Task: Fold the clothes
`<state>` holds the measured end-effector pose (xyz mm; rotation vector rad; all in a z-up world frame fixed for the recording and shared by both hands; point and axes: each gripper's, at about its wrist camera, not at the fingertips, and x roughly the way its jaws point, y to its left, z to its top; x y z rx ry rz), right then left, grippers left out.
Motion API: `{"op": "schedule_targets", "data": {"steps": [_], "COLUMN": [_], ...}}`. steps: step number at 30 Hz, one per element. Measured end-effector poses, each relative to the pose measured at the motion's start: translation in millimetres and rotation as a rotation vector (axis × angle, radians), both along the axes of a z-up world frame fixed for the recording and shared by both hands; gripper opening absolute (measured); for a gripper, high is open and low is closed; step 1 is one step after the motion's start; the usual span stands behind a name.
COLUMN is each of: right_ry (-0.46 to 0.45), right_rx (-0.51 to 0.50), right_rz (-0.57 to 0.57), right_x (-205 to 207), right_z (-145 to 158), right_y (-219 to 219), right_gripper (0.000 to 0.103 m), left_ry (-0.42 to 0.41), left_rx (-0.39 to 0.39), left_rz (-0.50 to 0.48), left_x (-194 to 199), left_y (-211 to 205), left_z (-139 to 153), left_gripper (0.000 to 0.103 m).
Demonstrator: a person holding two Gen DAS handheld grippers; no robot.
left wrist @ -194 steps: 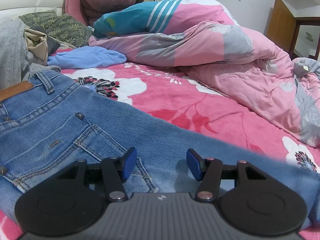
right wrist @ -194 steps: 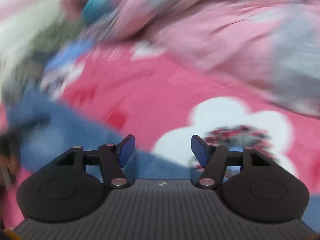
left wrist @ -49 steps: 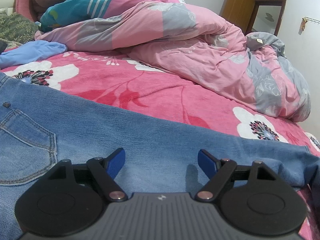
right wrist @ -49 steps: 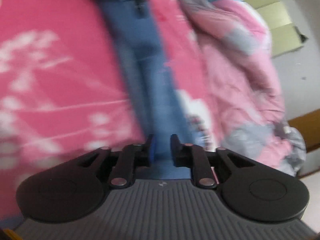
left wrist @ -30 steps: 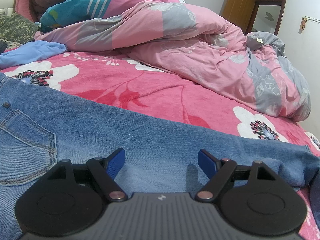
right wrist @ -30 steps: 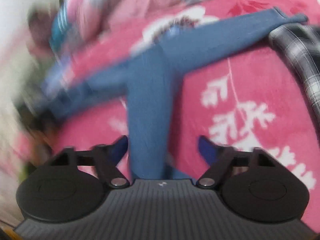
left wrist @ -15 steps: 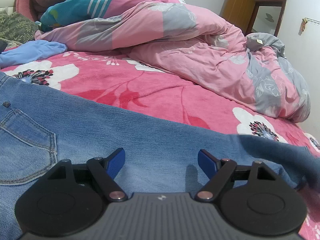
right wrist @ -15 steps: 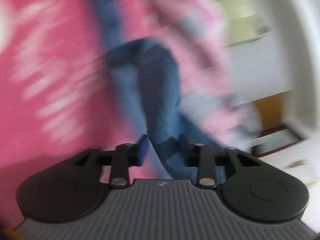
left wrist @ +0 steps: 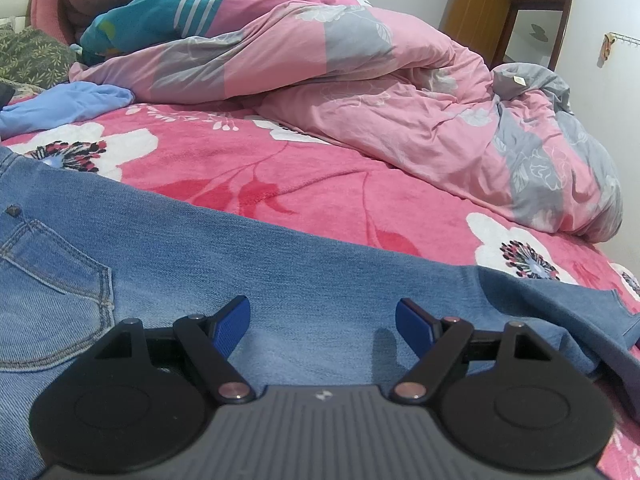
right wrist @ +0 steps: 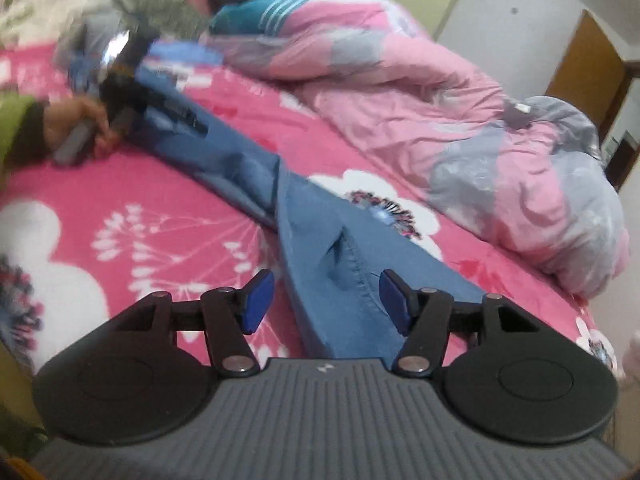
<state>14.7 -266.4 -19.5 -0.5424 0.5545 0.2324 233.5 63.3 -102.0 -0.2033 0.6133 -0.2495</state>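
Opening over the jeans (right wrist: 320, 240), the right gripper (right wrist: 326, 300) seems clear of them, while the left gripper (left wrist: 322, 322) hovers spread above denim

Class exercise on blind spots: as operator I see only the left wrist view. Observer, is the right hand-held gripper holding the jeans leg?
Observer: No. The jeans leg lies between the right hand-held gripper fingers, but its jaws are opening and the pads stand clear.
Operator: Does the leg lie flat?
Observer: No, a crease puckers it just ahead of that gripper.
Operator: Who holds my left hand-held gripper?
Observer: A person's hand, blurred, with a green sleeve.
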Motion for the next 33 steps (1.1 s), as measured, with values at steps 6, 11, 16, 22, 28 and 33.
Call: {"op": "schedule_targets", "data": {"steps": [6, 11, 16, 22, 28, 33], "right_ry": [0.101, 0.047, -0.019, 0.102, 0.284, 0.448], "right_rx": [-0.187, -0.113, 0.009, 0.146, 0.182, 0.212], "right_rz": [-0.031, -0.055, -0.125, -0.192, -0.233, -0.243], "right_x": [21.7, 35.4, 78.0, 156.0, 223.6, 257.0], "right_z": [-49.4, -15.7, 34.1, 32.6, -8.8, -40.1], "right_y": [15.6, -6.9, -53.5, -109.0, -141.1, -157.8], "right_gripper": [0.008, 0.003, 0.003, 0.003, 0.003, 0.006], "left_ry": [0.0, 0.0, 0.0, 0.0, -0.001, -0.001], "left_rx": [-0.001, -0.002, -0.002, -0.002, -0.002, -0.001], "left_rz": [0.0, 0.0, 0.0, 0.0, 0.0, 0.0], "left_x": [0.1, 0.2, 0.3, 0.3, 0.4, 0.4], "left_y": [-0.5, -0.2, -0.2, -0.3, -0.4, -0.8], "left_z": [0.2, 0.2, 0.2, 0.2, 0.0, -0.3], "left_gripper": [0.081, 0.081, 0.081, 0.081, 0.081, 0.081]}}
